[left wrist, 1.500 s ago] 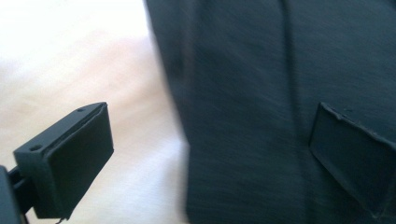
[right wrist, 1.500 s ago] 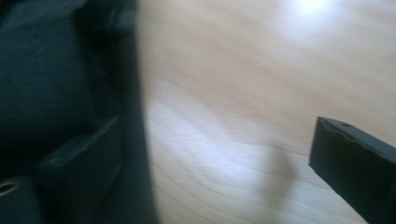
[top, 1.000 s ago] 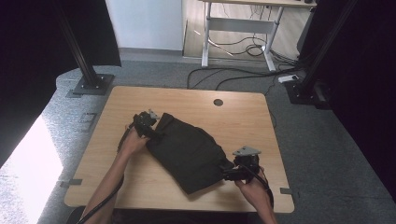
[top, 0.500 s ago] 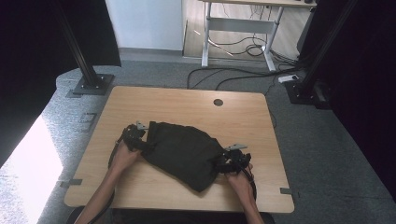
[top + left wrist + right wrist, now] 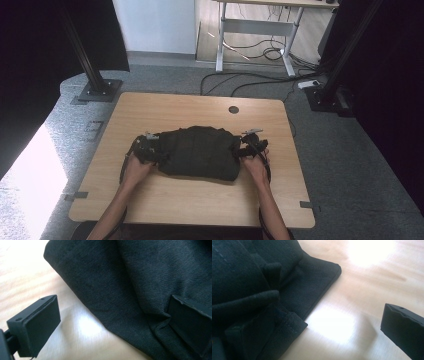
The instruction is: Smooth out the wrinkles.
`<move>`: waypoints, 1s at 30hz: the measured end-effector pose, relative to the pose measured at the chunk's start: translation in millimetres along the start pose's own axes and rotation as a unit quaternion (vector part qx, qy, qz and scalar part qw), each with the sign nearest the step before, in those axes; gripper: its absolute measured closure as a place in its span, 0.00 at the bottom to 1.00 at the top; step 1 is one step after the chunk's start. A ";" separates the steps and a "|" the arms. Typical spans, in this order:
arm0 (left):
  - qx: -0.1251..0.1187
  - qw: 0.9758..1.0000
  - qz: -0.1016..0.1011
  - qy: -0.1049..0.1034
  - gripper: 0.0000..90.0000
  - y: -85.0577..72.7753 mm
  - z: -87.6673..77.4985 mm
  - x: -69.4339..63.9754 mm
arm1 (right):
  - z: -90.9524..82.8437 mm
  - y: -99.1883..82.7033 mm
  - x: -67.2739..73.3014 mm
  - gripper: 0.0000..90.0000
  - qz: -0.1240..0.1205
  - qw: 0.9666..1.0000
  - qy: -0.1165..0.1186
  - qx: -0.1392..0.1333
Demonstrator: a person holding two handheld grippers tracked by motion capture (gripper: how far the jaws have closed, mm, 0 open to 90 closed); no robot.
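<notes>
Wooden table [image 5: 150, 200] on grey carpet; a black garment [image 5: 197, 151] lies bunched at its centre. High view: left gripper [image 5: 146, 148] at the garment's left end, right gripper [image 5: 248, 146] at its right end. Left gripper view: jaws spread, one on fabric, one over bare wood. Right gripper view adds a stitched hem (folded over); jaws spread, holding nothing.

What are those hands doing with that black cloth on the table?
A person is working on a black garment lying bunched on a wooden table, with a gripper in each hand. The left gripper is at the cloth's left end and the right gripper at its right end. Both grippers have their jaws open, so neither is pinching the fabric.
</notes>
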State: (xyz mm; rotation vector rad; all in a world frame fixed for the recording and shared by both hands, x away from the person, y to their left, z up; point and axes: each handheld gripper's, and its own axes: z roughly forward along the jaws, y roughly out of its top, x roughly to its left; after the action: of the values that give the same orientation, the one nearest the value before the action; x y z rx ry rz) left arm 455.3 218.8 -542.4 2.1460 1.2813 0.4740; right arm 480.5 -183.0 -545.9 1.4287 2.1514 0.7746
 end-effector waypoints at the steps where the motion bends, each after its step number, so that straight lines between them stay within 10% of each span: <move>1: -0.003 1.000 -0.006 -0.003 0.00 2.5 3.4 1.9 | 3.4 3.0 -3.7 0.00 0.005 1.000 0.000 0.000; 10: -0.029 0.999 -0.017 -0.023 0.00 7.6 -4.6 13.2 | -14.8 9.4 -22.0 0.05 0.006 0.999 0.027 -0.028; 21: -0.052 0.997 0.061 -0.019 0.00 1.8 -50.6 8.9 | -74.7 6.5 -16.8 0.05 -0.025 0.996 0.055 -0.065; 30: -0.062 0.994 0.081 -0.031 0.00 -22.5 -86.0 4.7 | -112.1 -15.8 -11.0 0.02 -0.038 0.994 0.061 -0.087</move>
State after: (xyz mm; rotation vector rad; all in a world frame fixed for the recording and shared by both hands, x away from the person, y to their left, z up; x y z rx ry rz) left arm 393.3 257.2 -491.3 2.1514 1.0212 0.5352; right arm 402.8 -221.3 -472.3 1.2318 2.1552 1.0178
